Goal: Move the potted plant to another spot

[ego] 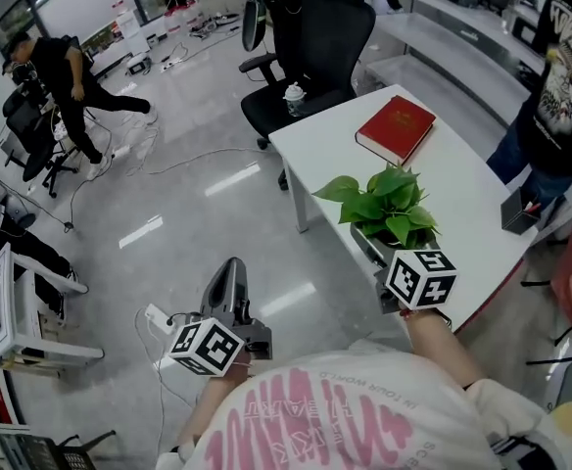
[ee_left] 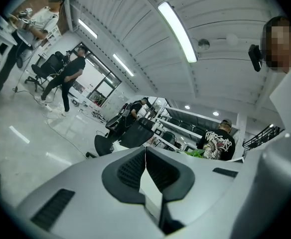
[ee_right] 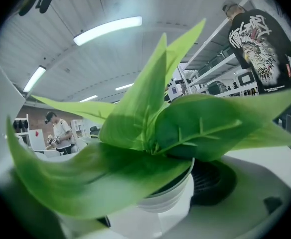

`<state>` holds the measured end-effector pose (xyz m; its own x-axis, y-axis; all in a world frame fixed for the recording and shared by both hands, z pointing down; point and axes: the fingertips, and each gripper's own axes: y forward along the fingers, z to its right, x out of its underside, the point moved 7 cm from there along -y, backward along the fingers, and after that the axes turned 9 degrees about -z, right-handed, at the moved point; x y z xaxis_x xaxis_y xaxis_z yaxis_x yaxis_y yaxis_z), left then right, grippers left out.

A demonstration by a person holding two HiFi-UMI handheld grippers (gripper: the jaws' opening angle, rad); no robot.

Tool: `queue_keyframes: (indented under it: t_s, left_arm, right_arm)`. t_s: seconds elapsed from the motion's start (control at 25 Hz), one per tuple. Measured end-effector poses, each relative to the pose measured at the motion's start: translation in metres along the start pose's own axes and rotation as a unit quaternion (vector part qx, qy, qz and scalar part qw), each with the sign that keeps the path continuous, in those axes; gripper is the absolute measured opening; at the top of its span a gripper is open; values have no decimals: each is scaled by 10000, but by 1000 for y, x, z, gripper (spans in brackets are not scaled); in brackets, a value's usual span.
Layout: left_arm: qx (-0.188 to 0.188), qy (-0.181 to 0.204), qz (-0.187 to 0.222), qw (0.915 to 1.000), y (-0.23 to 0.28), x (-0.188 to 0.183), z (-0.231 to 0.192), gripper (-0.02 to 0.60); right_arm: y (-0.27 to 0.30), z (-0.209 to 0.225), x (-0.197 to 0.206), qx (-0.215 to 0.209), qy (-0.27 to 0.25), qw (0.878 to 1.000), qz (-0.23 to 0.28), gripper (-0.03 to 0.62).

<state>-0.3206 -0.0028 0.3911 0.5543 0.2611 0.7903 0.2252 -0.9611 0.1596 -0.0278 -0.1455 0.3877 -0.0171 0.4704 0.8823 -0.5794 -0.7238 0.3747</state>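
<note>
The potted plant (ego: 384,204) has broad green leaves and a white pot (ee_right: 166,199). It is at the near edge of the white table (ego: 462,179). My right gripper (ego: 382,255) reaches in under the leaves, its marker cube just behind the plant. In the right gripper view the pot sits between the wide-set jaws of the right gripper (ee_right: 153,205), with the dark right pad (ee_right: 213,183) against its side; leaves hide the left pad. My left gripper (ego: 231,274) hovers over the floor left of the table, shut and empty, its pads (ee_left: 135,169) meeting.
A red book (ego: 396,128) lies at the table's far end and a black box (ego: 519,210) at its right edge. A black office chair (ego: 310,57) with a cup (ego: 294,94) on its seat stands beyond. People stand to the right (ego: 560,96) and far left (ego: 66,71).
</note>
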Motion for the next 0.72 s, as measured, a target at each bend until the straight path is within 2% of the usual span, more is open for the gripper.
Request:
queue_keyframes:
  t_s: [0.44,0.72]
  left_arm:
    - [-194,-241,-175,9994,-2,9,-37,25]
    - [-423,-331,26,9986,-7,9,-57,25]
  right_arm:
    - [37,-8,6,159,-80,9996,-199,535]
    - [64,-1,8,282,-105,9990,-328,535]
